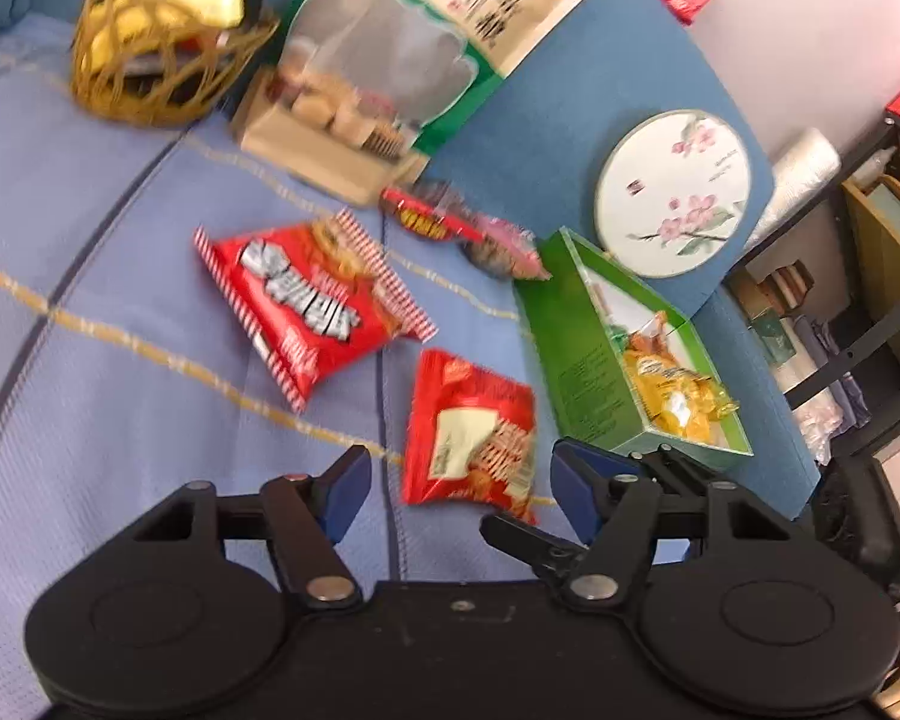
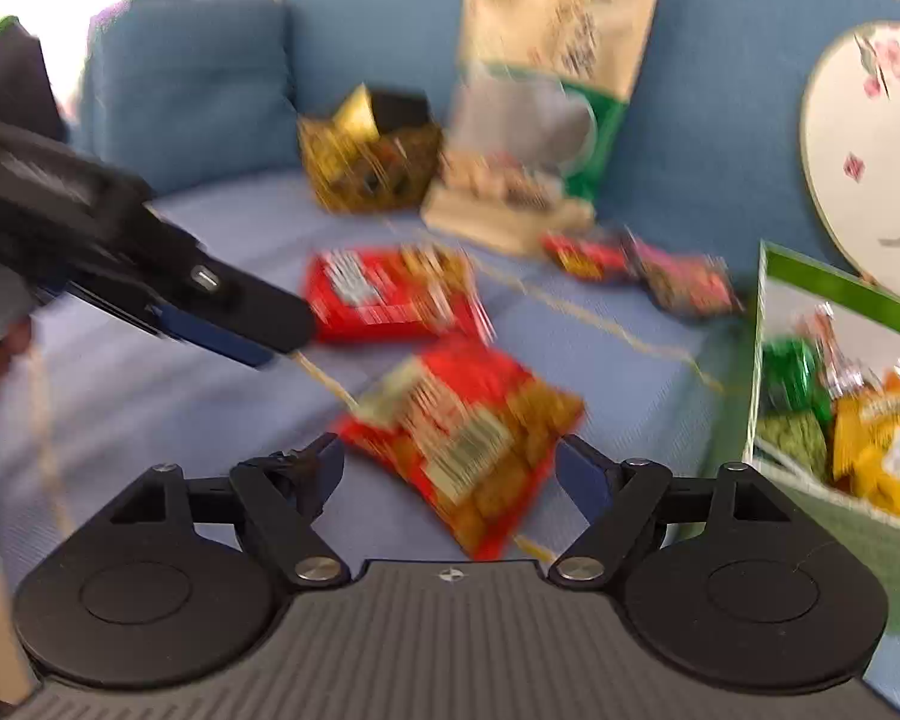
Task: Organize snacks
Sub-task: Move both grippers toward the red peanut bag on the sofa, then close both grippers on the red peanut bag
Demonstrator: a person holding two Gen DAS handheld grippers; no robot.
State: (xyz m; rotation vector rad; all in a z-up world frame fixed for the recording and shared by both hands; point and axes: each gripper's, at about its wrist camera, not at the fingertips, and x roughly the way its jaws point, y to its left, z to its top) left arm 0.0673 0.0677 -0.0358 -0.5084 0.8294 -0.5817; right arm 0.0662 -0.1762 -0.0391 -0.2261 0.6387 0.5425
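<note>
1. Both tools hang over the blue fabric sofa seat, and the prize sits between them: a small red crinkly foil snack packet with a pale label, lying flat near the seat's front edge, just beside the green open-topped cardboard box.
2. The left gripper has its jaws spread wide with nothing pressed between them; the packet lies straight ahead, just beyond the pads.
3. The right gripper is gaping too, empty, and the same packet sits right in its gap, long axis slanting across the line of the fingers.
4. My call: the right one is nearer and better lined up, though it may need a slight roll to pinch across the packet's short side.
5. The box, already holding yellow and green sweets, lies off to the right of both.
</note>
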